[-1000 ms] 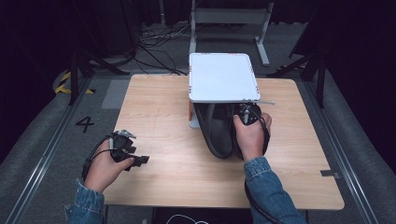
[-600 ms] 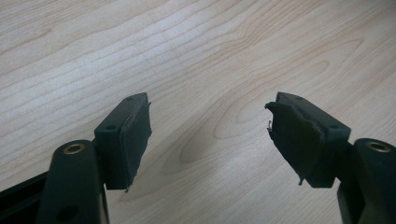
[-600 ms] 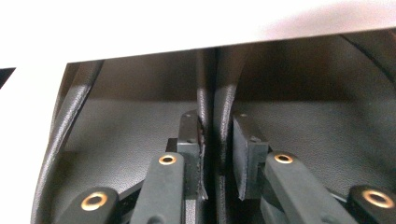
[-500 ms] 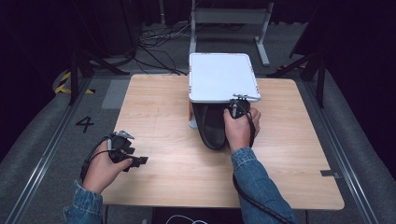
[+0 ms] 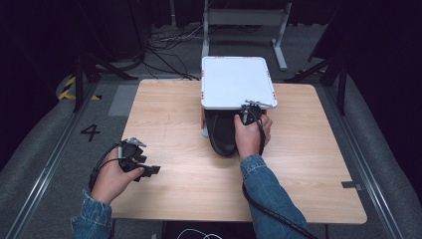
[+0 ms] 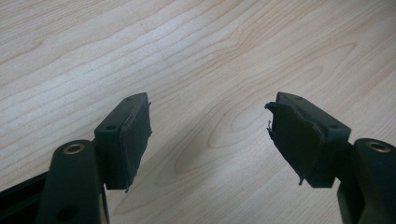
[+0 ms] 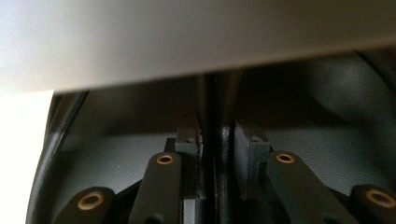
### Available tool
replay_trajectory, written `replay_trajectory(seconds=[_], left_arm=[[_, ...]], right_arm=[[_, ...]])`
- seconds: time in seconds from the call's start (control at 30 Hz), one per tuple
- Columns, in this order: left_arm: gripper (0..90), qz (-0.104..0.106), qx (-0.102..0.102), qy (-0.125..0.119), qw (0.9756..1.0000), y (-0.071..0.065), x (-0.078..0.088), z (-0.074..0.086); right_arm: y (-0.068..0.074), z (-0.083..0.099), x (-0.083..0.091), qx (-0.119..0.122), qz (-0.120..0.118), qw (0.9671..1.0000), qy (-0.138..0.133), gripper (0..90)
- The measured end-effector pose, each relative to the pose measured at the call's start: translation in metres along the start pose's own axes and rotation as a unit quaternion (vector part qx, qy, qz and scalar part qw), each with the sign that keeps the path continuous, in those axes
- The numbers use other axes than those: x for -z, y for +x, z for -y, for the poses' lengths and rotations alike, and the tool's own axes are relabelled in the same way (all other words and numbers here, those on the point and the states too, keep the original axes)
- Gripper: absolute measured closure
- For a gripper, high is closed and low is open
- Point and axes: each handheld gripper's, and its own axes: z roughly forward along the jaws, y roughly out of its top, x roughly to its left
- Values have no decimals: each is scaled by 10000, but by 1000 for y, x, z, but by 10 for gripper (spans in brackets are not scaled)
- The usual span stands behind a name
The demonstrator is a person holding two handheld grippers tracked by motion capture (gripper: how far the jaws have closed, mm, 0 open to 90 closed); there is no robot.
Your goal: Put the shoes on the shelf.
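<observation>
Black, rounded basket sat half under the white-topped appliance at the wooden table's far middle. Right gripper, jaws drawn near together, pinched a thin upright black handle on it, beneath the pale overhang. Left gripper rested spread and empty above bare wood, well apart.

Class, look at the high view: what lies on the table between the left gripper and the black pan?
Nothing: in the high view, only bare wooden table lies between the left gripper and the black pan.
</observation>
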Motion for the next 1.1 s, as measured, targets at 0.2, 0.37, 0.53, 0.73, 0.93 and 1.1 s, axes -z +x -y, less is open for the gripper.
replay_trajectory(seconds=[0.2,0.37,0.53,0.73,0.93,1.1], left_arm=[[297,17,-73,-14,10000,-2,-2,-6],[298,-1,-222,29,9997,-9,-8,-13],[300,-22,-326,17,9995,-17,-11,-19],[300,30,-613,62,9981,-41,-23,-33],[347,73,-820,-88,9966,-66,-35,-46],[491,212,-1004,-159,9946,-85,-47,-54]], right_arm=[[-6,2,8,268,-447,9983,-254,534],[-12,2,31,726,-526,9951,-427,472],[-29,7,59,1121,-560,9909,-481,456],[-59,23,94,1487,-315,9877,-362,462],[-89,49,125,1691,-202,9852,-214,539],[-96,75,137,1888,-173,9819,-15,782]])
